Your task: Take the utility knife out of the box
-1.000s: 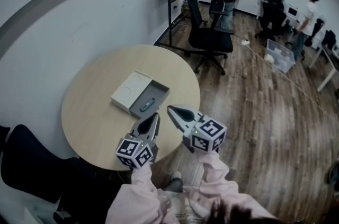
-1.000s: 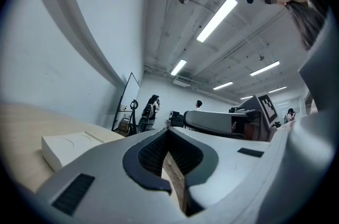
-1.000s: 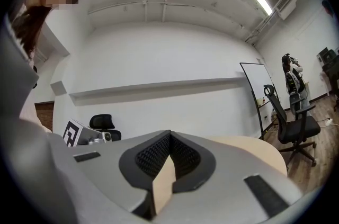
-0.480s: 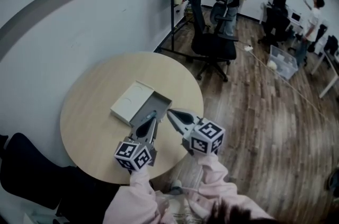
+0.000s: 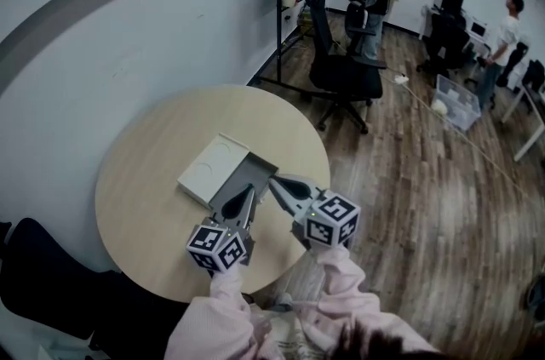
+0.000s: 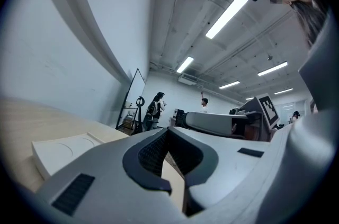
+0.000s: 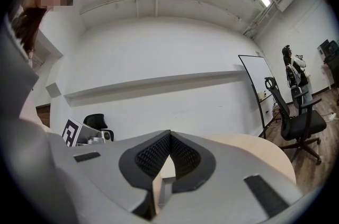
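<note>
On the round wooden table [image 5: 145, 180] lies an opened box: its white lid [image 5: 210, 166] at the left, its grey tray [image 5: 245, 174] beside it. The utility knife is hidden from the head view, where my left gripper [image 5: 249, 191] reaches over the tray's near end. That gripper is shut with nothing in it; the left gripper view shows its tips [image 6: 168, 131] meeting, the lid [image 6: 61, 150] low at the left. My right gripper [image 5: 272, 178] is shut too, empty, at the tray's right corner. Its tips [image 7: 170, 134] meet in the right gripper view.
A black office chair [image 5: 342, 65] stands on the wood floor beyond the table, and another dark chair [image 5: 43, 265] sits at the table's near left. A whiteboard stand [image 5: 279, 9] lines the wall. People stand far back by desks [image 5: 443, 9].
Both grippers have moved forward over the table to the box. The left gripper's tip now covers the tray where the knife showed before.
</note>
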`<state>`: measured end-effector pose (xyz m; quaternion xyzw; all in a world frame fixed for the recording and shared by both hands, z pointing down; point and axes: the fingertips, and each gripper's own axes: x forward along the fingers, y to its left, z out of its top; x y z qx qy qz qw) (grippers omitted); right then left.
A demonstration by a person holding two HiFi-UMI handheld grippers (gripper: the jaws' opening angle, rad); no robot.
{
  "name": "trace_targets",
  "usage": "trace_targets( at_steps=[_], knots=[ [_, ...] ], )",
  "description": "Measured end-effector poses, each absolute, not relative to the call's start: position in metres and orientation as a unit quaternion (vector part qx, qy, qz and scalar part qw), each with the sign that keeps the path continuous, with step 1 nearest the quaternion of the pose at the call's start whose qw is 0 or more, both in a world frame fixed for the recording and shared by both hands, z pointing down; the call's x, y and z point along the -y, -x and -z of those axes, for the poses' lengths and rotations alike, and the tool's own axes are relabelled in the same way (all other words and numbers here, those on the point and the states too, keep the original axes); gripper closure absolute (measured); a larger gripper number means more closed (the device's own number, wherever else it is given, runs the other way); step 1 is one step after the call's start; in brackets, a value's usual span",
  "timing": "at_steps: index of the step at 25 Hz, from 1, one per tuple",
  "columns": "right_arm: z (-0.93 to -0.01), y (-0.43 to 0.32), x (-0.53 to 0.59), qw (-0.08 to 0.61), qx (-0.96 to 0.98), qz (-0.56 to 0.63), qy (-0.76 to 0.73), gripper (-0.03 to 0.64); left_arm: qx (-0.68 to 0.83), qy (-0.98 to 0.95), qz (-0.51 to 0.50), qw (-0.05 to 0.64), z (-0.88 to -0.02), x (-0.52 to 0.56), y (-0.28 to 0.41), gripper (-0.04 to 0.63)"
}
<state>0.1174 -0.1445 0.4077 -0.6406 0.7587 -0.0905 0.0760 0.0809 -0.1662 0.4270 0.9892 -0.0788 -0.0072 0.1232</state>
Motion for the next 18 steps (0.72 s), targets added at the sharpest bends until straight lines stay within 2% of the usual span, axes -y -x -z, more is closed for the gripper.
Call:
trace_targets(
  at_steps=[18],
  knots=[
    [-0.43,-0.136,0.186,0.05,-0.797,0.104,0.593,0.623,0.151,-0.979,-0.022,0.139,-0.457,0.2,-0.091,0.592]
  ],
)
